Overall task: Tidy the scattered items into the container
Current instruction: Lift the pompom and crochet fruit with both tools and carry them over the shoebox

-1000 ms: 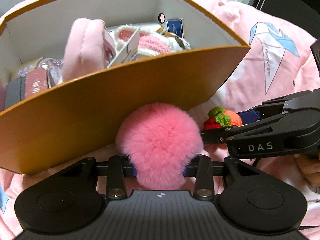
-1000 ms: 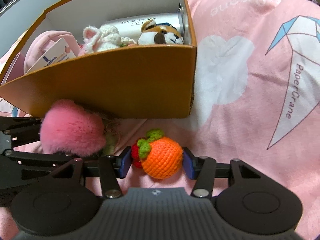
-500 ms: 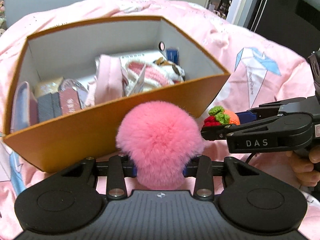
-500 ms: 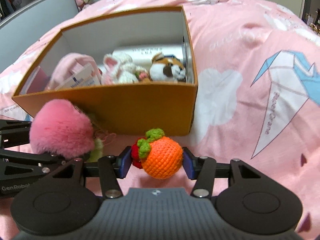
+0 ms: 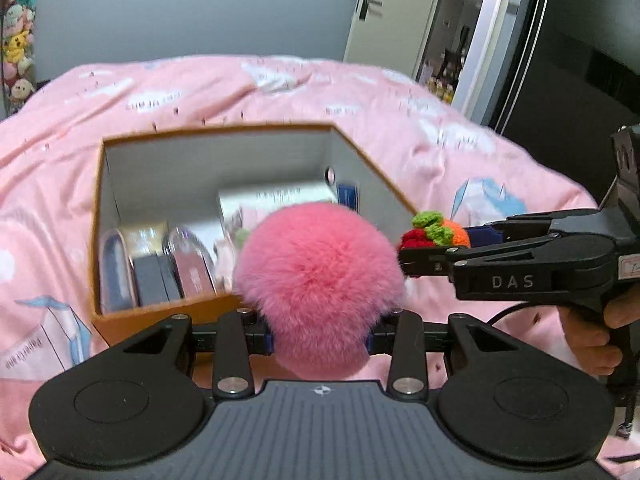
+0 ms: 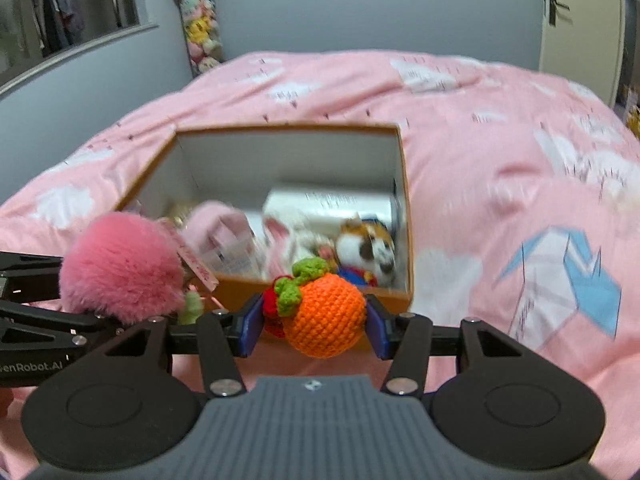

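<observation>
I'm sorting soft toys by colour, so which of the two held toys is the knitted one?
The orange crocheted fruit with green leaves, clamped in the right gripper; the left gripper holds a fluffy pink pompom.

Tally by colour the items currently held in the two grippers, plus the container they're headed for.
Pink: 1, the fluffy pompom held in the left gripper
Orange: 2, the crocheted fruit held in the right gripper, and the box
Total: 3
</observation>
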Tool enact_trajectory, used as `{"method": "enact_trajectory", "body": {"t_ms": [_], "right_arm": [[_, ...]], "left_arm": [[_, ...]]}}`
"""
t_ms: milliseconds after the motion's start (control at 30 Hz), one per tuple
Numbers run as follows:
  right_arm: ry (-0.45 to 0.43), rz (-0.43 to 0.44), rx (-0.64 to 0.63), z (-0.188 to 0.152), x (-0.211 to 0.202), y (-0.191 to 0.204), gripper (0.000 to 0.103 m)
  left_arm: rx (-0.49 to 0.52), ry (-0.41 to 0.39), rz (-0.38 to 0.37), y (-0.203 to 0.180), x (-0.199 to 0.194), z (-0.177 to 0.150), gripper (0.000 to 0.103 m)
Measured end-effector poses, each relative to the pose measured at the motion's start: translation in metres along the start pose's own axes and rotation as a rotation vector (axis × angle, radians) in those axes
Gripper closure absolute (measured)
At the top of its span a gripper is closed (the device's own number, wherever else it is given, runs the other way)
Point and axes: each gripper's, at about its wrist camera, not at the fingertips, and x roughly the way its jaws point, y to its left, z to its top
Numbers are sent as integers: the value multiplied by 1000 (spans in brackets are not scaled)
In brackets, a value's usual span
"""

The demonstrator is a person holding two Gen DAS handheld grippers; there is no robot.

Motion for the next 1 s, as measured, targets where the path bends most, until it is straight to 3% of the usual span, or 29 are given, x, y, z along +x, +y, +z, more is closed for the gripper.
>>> {"method": "enact_trajectory", "body": {"t_ms": [267, 633, 1000], "right_arm": [[-77, 41, -32, 28, -7, 15, 48], [-124, 92, -41, 60, 5, 31, 48], [-108, 121, -41, 93, 47, 36, 48]], "left_arm": [[-29, -67, 29, 13, -24, 29, 60], [-30, -115, 93, 37, -23, 63, 60], [-31, -73, 106, 80, 2, 89, 60]]}}
